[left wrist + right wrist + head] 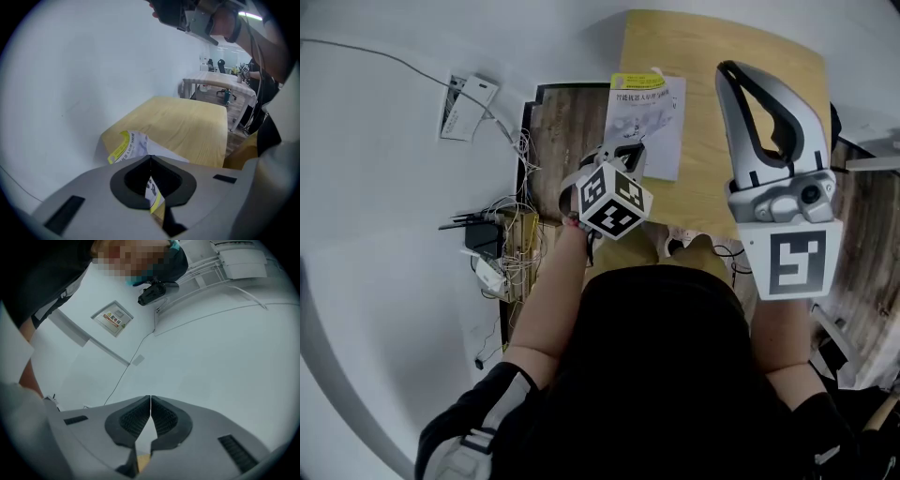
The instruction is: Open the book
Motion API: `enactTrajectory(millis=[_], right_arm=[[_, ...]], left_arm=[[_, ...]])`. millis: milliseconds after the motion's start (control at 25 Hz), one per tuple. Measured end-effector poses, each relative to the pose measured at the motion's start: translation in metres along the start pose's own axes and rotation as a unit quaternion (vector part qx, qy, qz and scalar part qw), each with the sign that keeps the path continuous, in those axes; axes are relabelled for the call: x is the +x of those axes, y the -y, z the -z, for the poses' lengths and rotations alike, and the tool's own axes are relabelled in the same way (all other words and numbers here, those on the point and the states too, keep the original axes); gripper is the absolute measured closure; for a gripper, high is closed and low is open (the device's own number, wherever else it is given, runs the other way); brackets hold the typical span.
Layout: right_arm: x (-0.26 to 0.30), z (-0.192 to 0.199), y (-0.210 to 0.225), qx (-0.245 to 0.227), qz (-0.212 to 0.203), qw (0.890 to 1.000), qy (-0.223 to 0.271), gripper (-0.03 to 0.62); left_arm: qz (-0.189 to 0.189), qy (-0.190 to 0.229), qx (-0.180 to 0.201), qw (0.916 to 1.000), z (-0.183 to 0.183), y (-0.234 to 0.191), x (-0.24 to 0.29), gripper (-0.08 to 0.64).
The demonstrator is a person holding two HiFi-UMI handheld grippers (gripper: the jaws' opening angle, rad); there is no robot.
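Observation:
A thin white book (pixel 647 117) with a yellow band along its top edge lies on the light wooden table (pixel 741 66). My left gripper (pixel 623 155) is at the book's near left corner and is shut on the cover. In the left gripper view the white and yellow cover (pixel 127 144) runs through the closed left gripper (pixel 150 157) and curls up off the table (pixel 187 126). My right gripper (pixel 757 98) is held up over the table's right side, shut, with nothing in it. In its own view the right gripper (pixel 150 397) faces a white wall.
A white wall box (pixel 467 106), a black router (pixel 483 234) and tangled cables (pixel 516 253) sit left of the table by the wall. Dark wooden floor (pixel 567 122) shows beside the table. More desks and chairs (pixel 220 84) stand farther off.

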State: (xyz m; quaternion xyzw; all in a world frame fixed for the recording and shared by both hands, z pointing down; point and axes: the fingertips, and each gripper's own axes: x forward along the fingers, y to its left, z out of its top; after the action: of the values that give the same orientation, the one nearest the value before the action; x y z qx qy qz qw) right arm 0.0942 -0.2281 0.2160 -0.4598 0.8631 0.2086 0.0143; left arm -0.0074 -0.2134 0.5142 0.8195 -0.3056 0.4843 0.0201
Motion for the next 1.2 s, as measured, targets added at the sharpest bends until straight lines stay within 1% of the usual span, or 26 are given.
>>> enactTrajectory(millis=[120,320,520,720,960,1200], right_arm=[[0.017,-0.004,-0.01,0.0,-0.013,1.0,0.008,0.561],[0.035,-0.009,-0.027,0.003,-0.035,0.999,0.015,0.561],[0.05,-0.013,-0.042,0.004,-0.052,0.998,0.02,0.561],[0.062,-0.01,-0.055,0.006,-0.063,0.998,0.017,0.561],[0.083,-0.004,-0.076,-0.002,-0.081,0.997,0.007,0.561],[0.107,0.008,-0.094,0.007,-0.099,0.995,-0.003,0.561]], left_arm=[[-0.032,0.003,-0.012,0.9994,0.01,-0.027,-0.017,0.548],[-0.08,-0.005,-0.026,0.9965,0.031,-0.061,-0.041,0.548],[-0.11,-0.016,-0.049,0.9926,0.057,-0.085,-0.057,0.548],[-0.125,-0.027,-0.069,0.9893,0.084,-0.101,-0.061,0.548],[-0.129,-0.04,-0.101,0.9857,0.117,-0.118,-0.063,0.548],[-0.13,-0.071,-0.115,0.9823,0.152,-0.131,-0.056,0.548]])
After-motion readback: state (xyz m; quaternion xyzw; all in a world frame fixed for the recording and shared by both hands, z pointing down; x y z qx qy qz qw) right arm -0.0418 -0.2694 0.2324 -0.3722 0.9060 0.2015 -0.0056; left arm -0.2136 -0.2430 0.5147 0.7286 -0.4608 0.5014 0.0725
